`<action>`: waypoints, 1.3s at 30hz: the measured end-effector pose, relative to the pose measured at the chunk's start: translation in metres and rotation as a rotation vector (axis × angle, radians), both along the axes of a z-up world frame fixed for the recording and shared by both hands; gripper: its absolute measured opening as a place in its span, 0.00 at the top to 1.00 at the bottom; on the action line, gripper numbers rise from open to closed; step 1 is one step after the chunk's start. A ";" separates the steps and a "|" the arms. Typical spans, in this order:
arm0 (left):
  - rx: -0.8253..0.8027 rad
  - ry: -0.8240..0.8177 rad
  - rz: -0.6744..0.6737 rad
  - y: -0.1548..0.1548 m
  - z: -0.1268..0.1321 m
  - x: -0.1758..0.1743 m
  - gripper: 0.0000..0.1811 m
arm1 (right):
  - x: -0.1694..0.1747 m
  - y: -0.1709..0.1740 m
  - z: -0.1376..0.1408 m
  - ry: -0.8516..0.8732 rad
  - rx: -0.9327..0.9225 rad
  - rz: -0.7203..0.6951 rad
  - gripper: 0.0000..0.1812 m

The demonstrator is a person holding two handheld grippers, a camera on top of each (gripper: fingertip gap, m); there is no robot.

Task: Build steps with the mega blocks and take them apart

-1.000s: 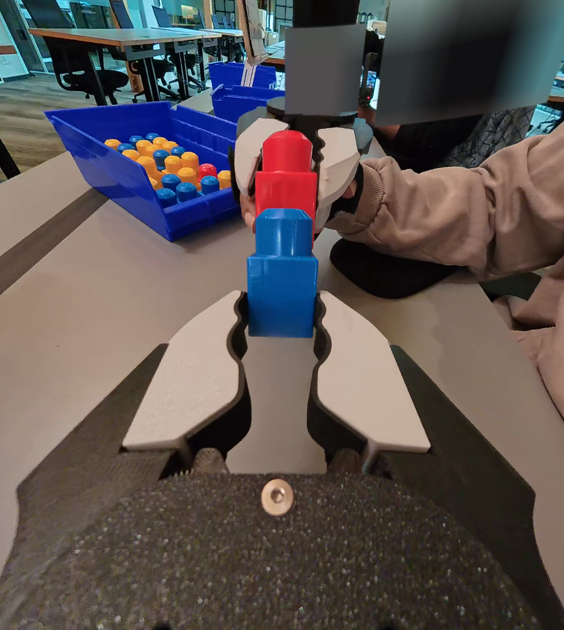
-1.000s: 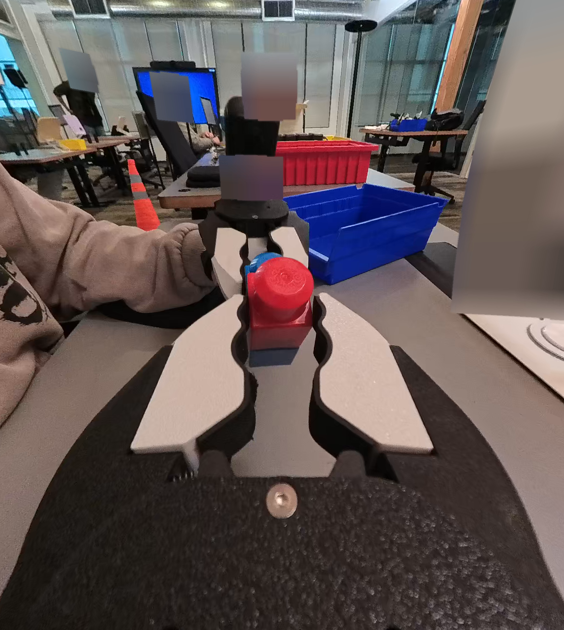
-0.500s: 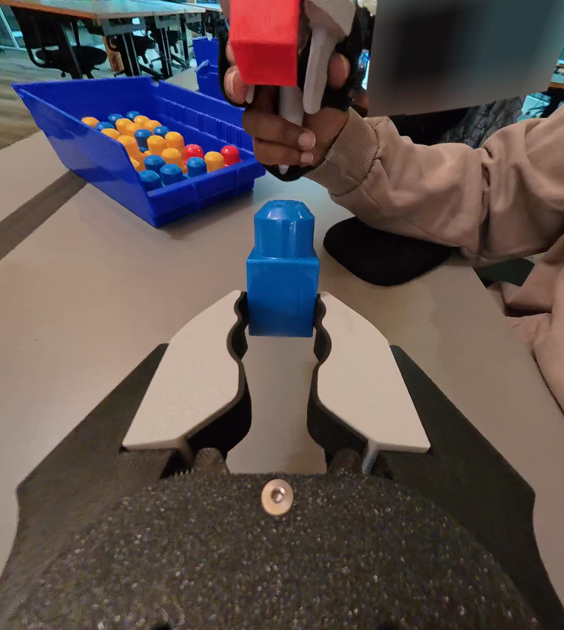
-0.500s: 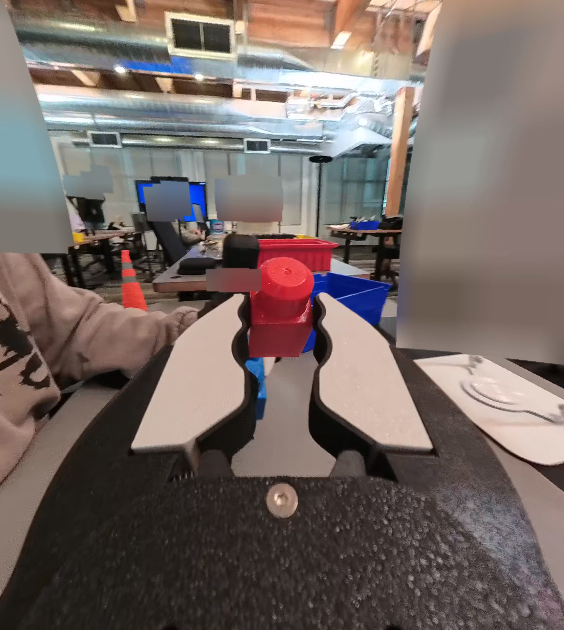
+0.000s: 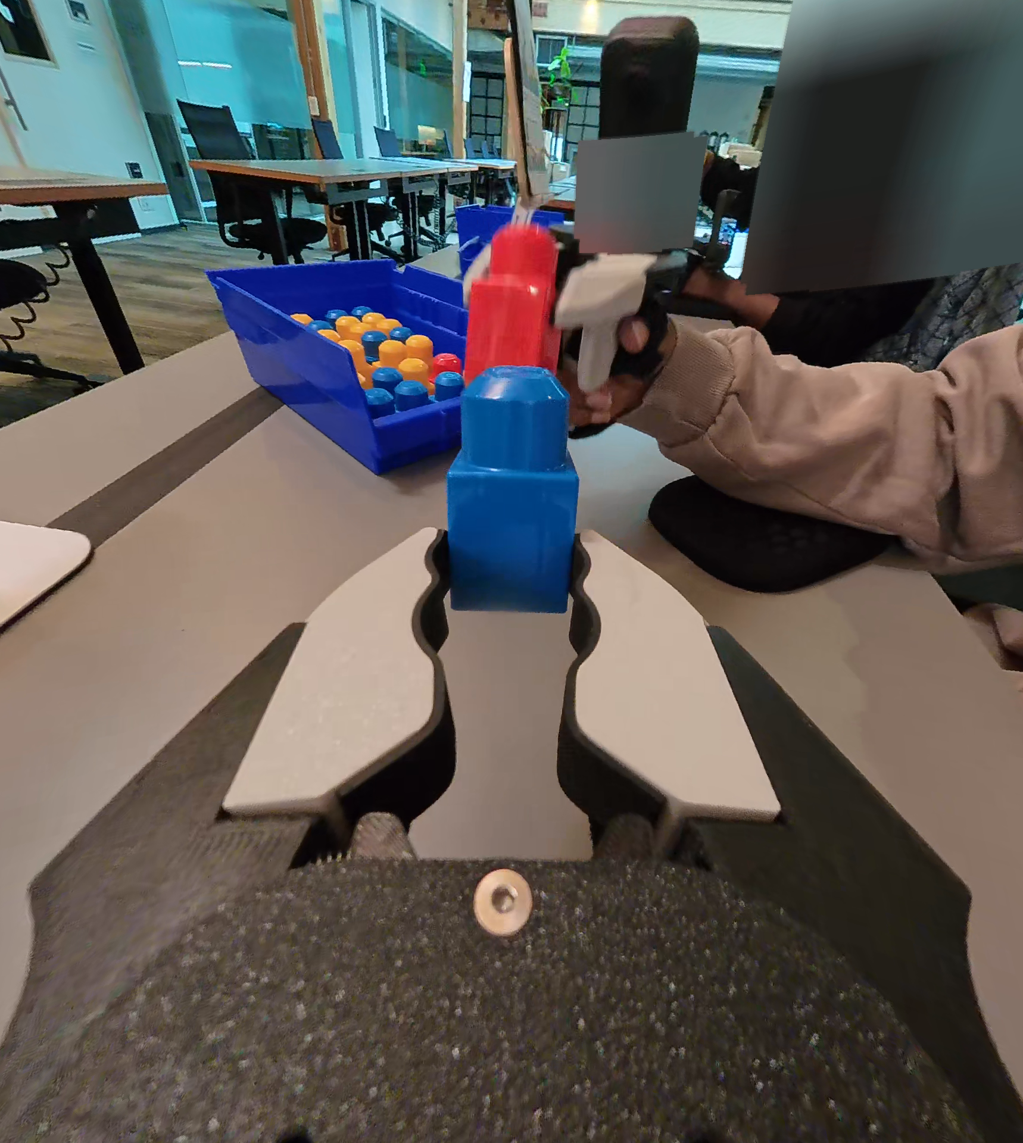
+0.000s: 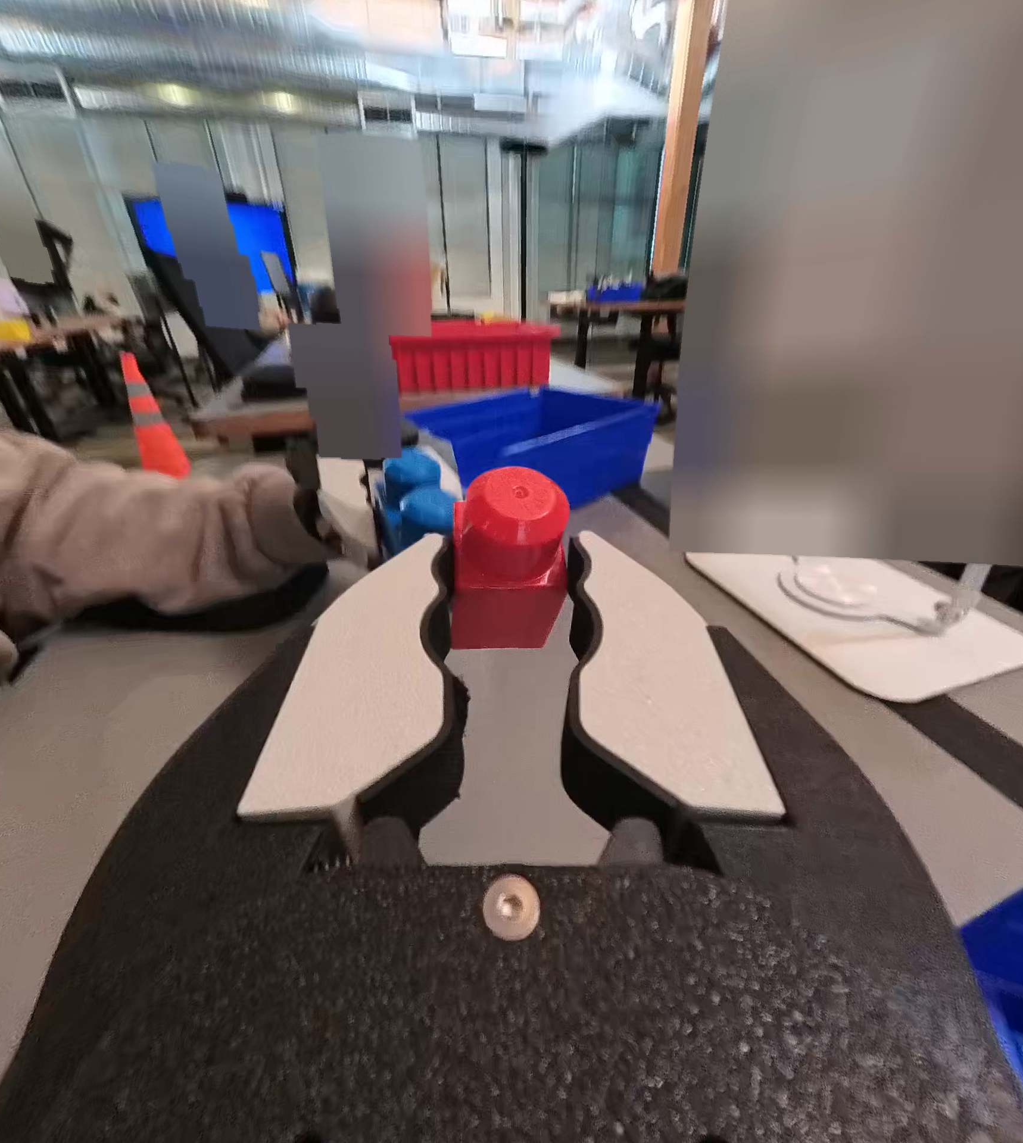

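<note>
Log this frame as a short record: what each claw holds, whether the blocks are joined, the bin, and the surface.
left claw: shut on blue block
right claw: shut on red block
blocks: apart, red block not on the blue one
bin: blue, on the table, holds orange, blue and red blocks
table: grey
stage: taking apart, judged from the separated blocks

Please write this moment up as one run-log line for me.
left claw: shut on blue block | right claw: shut on red block | blocks: apart | bin: holds spare blocks
</note>
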State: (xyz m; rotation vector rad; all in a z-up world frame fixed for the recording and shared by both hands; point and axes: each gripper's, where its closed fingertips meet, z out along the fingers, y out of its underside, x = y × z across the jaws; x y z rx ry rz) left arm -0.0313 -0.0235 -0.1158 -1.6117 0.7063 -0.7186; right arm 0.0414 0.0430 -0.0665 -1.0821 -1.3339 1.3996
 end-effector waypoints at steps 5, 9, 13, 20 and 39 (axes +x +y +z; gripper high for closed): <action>0.001 -0.009 0.032 0.004 -0.001 -0.006 0.80 | -0.015 -0.009 -0.064 -0.263 0.066 0.055 0.81; 0.006 -0.017 0.043 0.005 0.001 -0.008 0.80 | -0.024 -0.026 -0.104 -0.408 0.088 0.127 0.81; 0.009 -0.019 0.041 0.005 0.002 -0.008 0.80 | -0.028 -0.032 -0.129 -0.492 0.122 0.146 0.81; 0.007 -0.011 0.026 0.003 0.000 -0.004 0.80 | -0.025 -0.029 -0.129 -0.524 0.136 0.123 0.73; -0.024 0.230 -0.103 -0.010 -0.036 0.034 0.80 | -0.016 -0.063 -0.081 -0.616 0.317 0.233 0.84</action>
